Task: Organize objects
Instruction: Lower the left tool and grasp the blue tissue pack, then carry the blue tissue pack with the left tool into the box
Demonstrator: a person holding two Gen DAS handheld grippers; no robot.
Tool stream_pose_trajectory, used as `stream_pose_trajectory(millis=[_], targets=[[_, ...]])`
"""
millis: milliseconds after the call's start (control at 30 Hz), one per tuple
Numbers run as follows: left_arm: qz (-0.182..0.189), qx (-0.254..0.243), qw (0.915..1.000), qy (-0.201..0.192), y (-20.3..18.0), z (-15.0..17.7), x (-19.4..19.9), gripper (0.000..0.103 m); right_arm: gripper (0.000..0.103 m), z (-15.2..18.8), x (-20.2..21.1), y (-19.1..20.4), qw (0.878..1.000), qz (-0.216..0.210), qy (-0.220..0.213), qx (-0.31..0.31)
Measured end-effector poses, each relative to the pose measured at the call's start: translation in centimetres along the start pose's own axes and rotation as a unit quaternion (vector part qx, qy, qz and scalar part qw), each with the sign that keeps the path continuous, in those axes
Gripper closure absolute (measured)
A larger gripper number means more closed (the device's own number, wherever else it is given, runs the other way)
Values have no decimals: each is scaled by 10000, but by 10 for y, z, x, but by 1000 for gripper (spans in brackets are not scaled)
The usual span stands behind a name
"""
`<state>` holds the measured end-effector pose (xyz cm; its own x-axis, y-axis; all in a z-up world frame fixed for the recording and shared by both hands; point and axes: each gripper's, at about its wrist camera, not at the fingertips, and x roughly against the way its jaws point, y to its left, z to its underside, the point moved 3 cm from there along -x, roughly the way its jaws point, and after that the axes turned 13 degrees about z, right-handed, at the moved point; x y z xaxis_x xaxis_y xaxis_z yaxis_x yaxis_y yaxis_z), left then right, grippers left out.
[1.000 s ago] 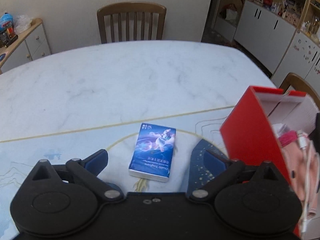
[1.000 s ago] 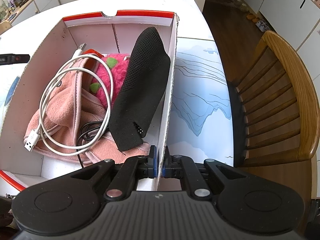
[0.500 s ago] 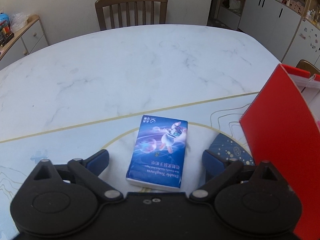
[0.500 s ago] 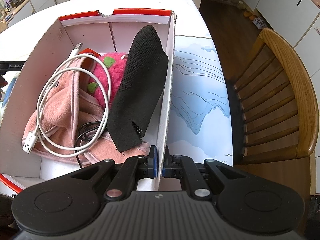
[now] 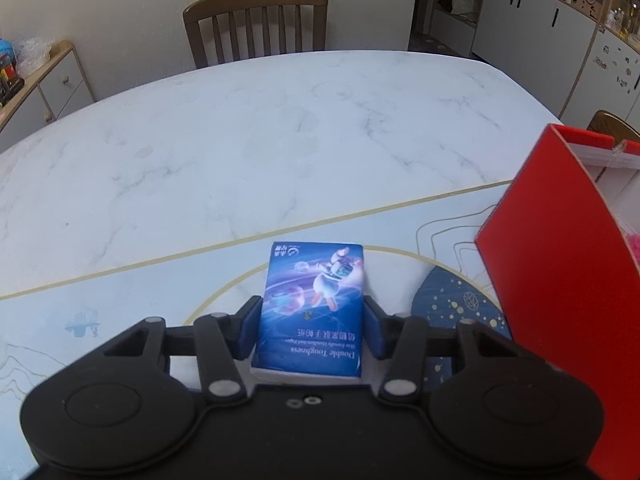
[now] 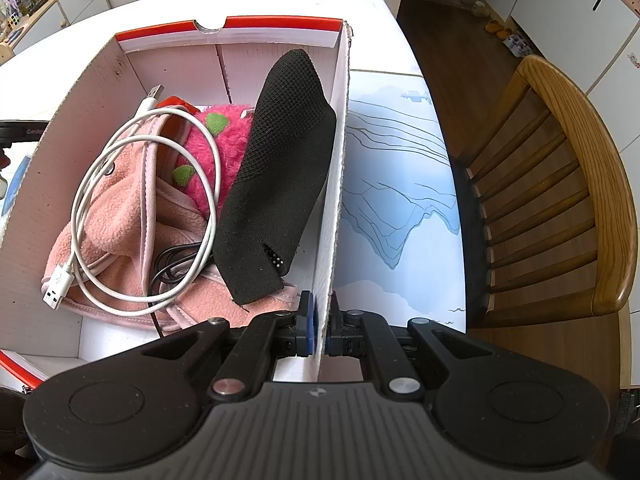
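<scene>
A blue tissue pack [image 5: 314,304] lies on the table mat, and my left gripper [image 5: 311,330] is shut on its two long sides. The red box [image 5: 560,280] stands to its right. In the right wrist view my right gripper [image 6: 319,330] is shut on the right wall of the box [image 6: 334,184]. Inside the box lie a pink fleece cloth [image 6: 116,232], a bright pink plush [image 6: 224,136], a white USB cable [image 6: 100,184], a black cable [image 6: 172,264] and a black mesh pouch [image 6: 276,176] leaning on the right wall.
The marble table [image 5: 260,128] stretches ahead with a wooden chair [image 5: 256,24] at its far side. Another wooden chair [image 6: 568,184] stands right of the box. A sideboard [image 5: 40,84] is at far left, white cabinets [image 5: 532,16] at far right.
My left gripper moved forward over the tissue pack and its fingers closed from wide open onto the pack's sides. My right gripper kept its hold on the box wall.
</scene>
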<state>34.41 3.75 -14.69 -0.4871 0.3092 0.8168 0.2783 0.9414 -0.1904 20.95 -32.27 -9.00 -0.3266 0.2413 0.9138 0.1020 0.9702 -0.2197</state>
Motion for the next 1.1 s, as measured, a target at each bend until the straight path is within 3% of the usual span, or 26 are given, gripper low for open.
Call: stream_pose_trajectory(millis=[567, 1100], targets=[[73, -70, 9998, -187, -42, -5, 85, 54, 98, -2, -3, 2, 9999, -89, -72, 33], [374, -372, 9982, -283, -119, -9, 141, 54, 98, 0, -2, 3, 9996, -154, -169, 139]])
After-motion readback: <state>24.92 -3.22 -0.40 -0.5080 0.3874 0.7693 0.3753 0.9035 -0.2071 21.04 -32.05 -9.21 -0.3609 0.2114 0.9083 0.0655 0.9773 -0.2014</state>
